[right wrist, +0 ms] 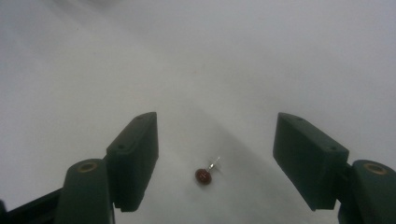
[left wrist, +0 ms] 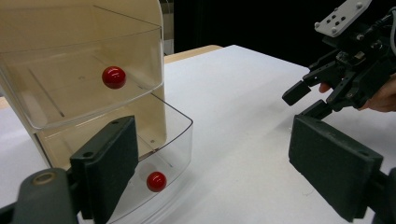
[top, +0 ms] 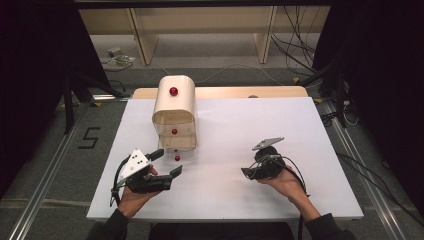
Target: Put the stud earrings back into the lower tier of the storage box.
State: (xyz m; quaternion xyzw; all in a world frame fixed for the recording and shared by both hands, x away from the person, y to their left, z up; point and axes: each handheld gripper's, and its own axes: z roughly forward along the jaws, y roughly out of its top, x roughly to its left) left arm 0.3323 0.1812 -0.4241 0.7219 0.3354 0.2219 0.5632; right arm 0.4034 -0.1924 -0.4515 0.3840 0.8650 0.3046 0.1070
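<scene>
A small pin [right wrist: 203,175] lies on the table [right wrist: 233,70] between the right tongs [right wrist: 215,161].

One drawer cabinet [top: 173,112], three red knobs [top: 173,91], two tongs [top: 167,162], one small red earring [right wrist: 203,175]

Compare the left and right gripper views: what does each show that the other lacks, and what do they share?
Left gripper view: a cream drawer cabinet, its lower clear drawer pulled out, and the right gripper farther off. Right gripper view: a small red bead with a metal pin, lying untouched between the jaws. Shared: the white table and two black jaws standing apart.
</scene>
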